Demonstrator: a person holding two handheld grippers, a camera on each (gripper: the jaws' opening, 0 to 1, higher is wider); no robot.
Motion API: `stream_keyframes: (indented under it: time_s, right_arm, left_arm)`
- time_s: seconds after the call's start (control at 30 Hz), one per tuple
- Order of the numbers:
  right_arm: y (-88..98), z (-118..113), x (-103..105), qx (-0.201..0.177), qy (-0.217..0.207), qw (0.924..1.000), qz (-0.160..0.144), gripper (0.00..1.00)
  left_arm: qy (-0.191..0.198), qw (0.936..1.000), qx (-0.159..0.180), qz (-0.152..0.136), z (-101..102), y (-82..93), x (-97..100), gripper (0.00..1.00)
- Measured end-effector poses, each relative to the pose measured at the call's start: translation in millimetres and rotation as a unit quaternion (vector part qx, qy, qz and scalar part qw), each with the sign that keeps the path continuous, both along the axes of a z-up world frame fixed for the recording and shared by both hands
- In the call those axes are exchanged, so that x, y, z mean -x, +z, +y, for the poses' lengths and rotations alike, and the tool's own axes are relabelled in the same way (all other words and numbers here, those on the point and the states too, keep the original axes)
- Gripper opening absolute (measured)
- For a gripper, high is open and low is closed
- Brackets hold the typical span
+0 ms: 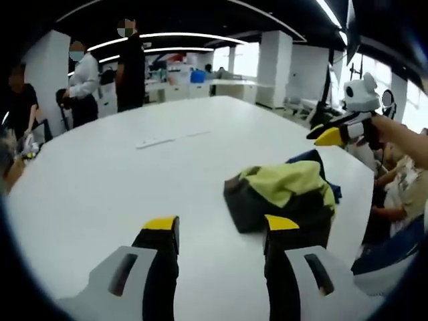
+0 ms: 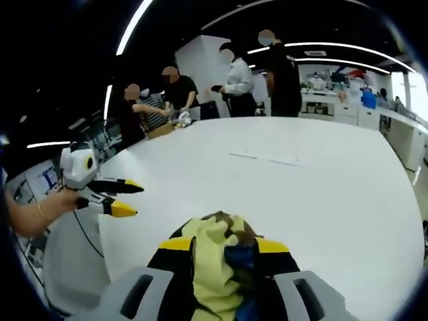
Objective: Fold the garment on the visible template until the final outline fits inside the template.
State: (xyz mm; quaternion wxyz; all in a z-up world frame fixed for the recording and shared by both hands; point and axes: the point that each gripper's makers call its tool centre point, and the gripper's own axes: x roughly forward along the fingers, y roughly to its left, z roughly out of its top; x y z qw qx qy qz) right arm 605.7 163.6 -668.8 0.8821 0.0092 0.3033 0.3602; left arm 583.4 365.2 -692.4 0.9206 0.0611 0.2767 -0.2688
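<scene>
A crumpled garment (image 1: 284,190), yellow-green over dark and blue cloth, lies in a heap on the white table (image 1: 100,174) near its right edge. My left gripper (image 1: 221,226) is open just short of the heap, with bare table between its jaws. Beyond the heap a hand holds my right gripper (image 1: 332,134) in the air. In the right gripper view the garment (image 2: 214,264) shows between the wide-apart jaws of my right gripper (image 2: 224,245); I cannot tell whether they touch it. My left gripper (image 2: 124,198) hovers open at the left table edge.
A pale strip (image 1: 170,138) lies on the table's middle, seen too as the strip (image 2: 264,158). Several people (image 2: 281,73) stand at the far edge. Someone seated (image 1: 401,194) is close to the right edge. Desks and pillars fill the room behind.
</scene>
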Motion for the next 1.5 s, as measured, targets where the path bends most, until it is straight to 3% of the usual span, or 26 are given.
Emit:
stream_keyframes:
  time_s: [0.07,0.3,0.47,0.6,0.9,1.0,1.33,1.5]
  right_arm:
    - [-3.5,3,-3,0.007,0.003,1.0,0.001,0.27]
    - [-22.9,13,-9,0.037,0.015,0.999,0.02,0.23]
    - [-33.7,17,-14,0.034,0.002,0.9982,0.048,0.2]
    - [-42.0,22,-18,0.043,-0.004,0.9972,0.062,0.21]
    - [-64.8,16,-15,0.106,-0.012,0.991,0.082,0.19]
    - [-66.9,14,-14,0.115,-0.021,0.99,0.078,0.14]
    - [-77.4,11,-8,0.127,-0.035,0.9859,0.103,0.1]
    - [-75.5,12,-9,0.132,-0.039,0.9861,0.093,0.06]
  left_arm:
    - [-0.01,0.9998,-0.015,0.0,-3,-4.6,-2.4,0.46]
    - [-0.031,0.9992,-0.02,0.013,-19,-21.5,-14.7,0.42]
    - [-0.044,0.9985,-0.022,0.025,-31,-35.5,-21.1,0.4]
    - [-0.042,0.998,-0.022,0.041,-36,-46.8,-26.8,0.39]
    - [-0.031,0.9967,-0.024,0.071,-44,-75.6,-36.5,0.35]
    - [-0.027,0.9964,-0.026,0.076,-45,-83.0,-37.2,0.33]
    - [-0.018,0.9957,-0.025,0.087,-52,-92.0,-28.6,0.24]
    - [-0.019,0.996,-0.025,0.084,-58,-90.5,-23.5,0.16]
